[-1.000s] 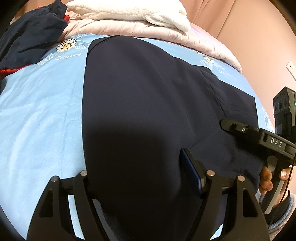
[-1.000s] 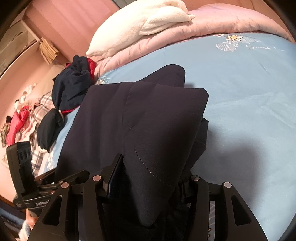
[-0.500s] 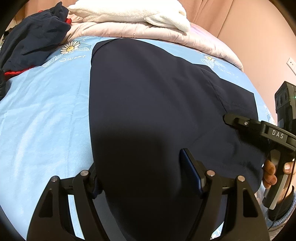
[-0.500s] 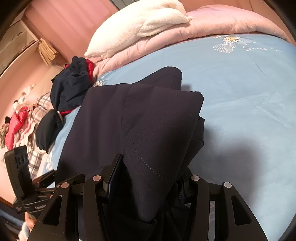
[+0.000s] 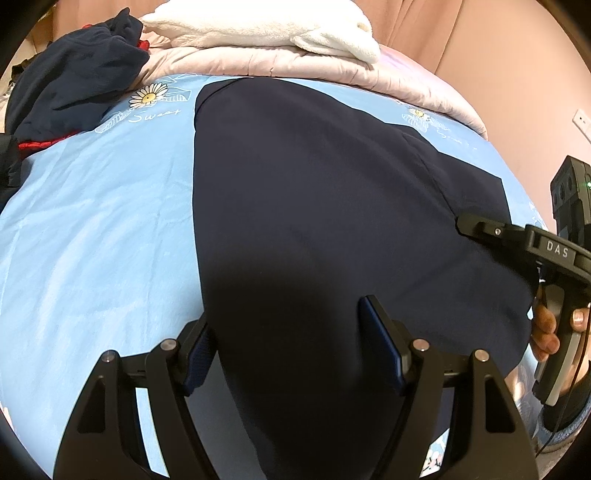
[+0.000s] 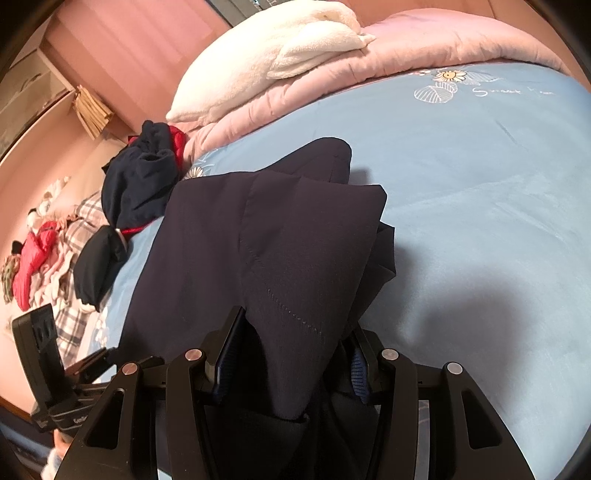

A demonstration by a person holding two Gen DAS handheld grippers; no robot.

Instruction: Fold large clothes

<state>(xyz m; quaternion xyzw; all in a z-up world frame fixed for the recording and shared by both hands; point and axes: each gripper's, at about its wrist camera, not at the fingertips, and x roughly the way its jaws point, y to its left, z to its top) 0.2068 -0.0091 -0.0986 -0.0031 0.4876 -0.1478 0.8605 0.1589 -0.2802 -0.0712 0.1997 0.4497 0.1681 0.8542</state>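
Note:
A large dark navy garment (image 5: pixel 325 206) lies spread on the light blue bed sheet (image 5: pixel 92 229). My left gripper (image 5: pixel 295 343) has its jaws wide apart, with the garment's near edge lying between them. My right gripper (image 6: pixel 291 350) also stands with jaws apart, and a raised fold of the garment (image 6: pixel 295 251) bunches between its fingers. The right gripper also shows at the right edge of the left wrist view (image 5: pixel 524 240), at the garment's side. The left gripper shows at the lower left of the right wrist view (image 6: pixel 48 369).
A white fleece blanket (image 5: pixel 266 29) lies on a pink quilt (image 5: pixel 406 85) at the head of the bed. A navy and red clothes heap (image 5: pixel 66 81) sits at the far left. More clothes (image 6: pixel 44 251) lie beyond the bed's left side.
The garment's near left edge has slid to the right, baring more blue sheet. The left gripper's left finger pad now shows beside the cloth. The right gripper keeps its fold raised.

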